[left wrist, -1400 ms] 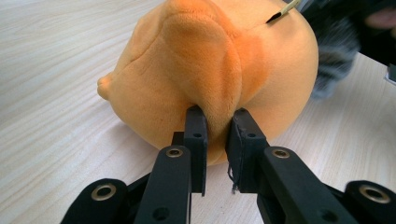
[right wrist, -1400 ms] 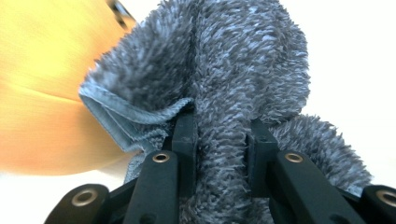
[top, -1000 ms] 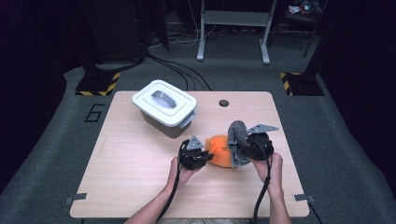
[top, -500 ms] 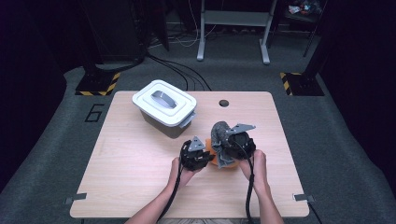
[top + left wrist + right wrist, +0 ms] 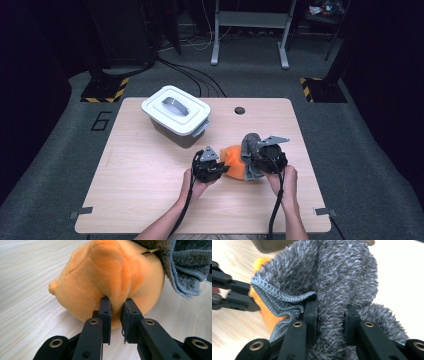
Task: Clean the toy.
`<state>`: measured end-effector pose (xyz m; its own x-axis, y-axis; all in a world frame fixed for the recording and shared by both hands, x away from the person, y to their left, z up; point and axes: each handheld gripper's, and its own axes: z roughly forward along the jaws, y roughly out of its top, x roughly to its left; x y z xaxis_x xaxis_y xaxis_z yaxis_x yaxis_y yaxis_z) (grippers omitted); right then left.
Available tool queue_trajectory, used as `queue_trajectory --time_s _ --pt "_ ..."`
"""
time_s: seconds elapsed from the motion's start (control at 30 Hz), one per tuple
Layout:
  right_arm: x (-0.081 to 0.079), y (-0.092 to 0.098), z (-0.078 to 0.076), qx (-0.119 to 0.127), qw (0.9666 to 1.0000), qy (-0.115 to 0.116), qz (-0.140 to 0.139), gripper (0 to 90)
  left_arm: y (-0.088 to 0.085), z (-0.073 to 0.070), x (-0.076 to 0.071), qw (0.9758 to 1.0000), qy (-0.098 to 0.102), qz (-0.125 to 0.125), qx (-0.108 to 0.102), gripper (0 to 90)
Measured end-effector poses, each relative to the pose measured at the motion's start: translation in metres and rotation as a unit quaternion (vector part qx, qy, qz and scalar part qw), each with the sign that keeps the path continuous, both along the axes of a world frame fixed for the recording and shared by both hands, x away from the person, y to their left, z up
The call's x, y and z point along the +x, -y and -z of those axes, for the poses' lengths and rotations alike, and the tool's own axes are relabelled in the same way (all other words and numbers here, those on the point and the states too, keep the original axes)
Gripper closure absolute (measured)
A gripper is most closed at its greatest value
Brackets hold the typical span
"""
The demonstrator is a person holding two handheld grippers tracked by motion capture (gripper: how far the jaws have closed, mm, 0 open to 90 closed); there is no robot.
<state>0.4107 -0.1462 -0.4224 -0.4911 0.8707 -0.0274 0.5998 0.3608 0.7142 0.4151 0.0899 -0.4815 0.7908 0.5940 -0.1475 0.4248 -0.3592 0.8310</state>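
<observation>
On the wooden table [image 5: 150, 180], near the front edge and right of centre: all the work. Toward the back left, well apart from both hands, a white lidded bin [image 5: 176, 114], grey handle flat on top, latch on its near right side. Behind it, at the back edge, a small round hole [image 5: 240, 110] through the tabletop.

Right of middle, resting on the wood, an orange plush toy [image 5: 233, 162], rounded, with a small nub sticking out at one side as seen from the left gripper view [image 5: 110, 280]. Draped over its right side and touching it, a grey fluffy cloth [image 5: 248, 150], bunched and folded, stitched hem visible in the right gripper view [image 5: 342, 277].

Left of the toy, left gripper [image 5: 220, 165], held low, jaws clamped on a fold of the orange plush, pinching a ridge of fabric between the pads in the left gripper view [image 5: 117, 315]. Just right of the toy, right gripper [image 5: 255, 160], grey three-cornered plate on top, jaws clenched on a thick roll of the grey cloth, pile bulging up between the pads in the right gripper view [image 5: 329, 315]. Both cables trailing back along the forearms toward the bottom edge.
</observation>
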Motion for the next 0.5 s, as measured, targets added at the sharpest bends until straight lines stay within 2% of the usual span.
queue_trajectory --time_s 0.37,0.5 --pt "0.004 0.021 0.016 0.015 0.9989 -0.024 0.036 69.9 0.0 0.0 0.001 1.0 0.0 0.0 -0.002 79.3" --pt "0.007 0.028 0.021 0.006 0.9987 -0.027 0.044 70.0 -0.001 0.0 0.001 1.0 -0.002 -0.003 -0.003 79.3"
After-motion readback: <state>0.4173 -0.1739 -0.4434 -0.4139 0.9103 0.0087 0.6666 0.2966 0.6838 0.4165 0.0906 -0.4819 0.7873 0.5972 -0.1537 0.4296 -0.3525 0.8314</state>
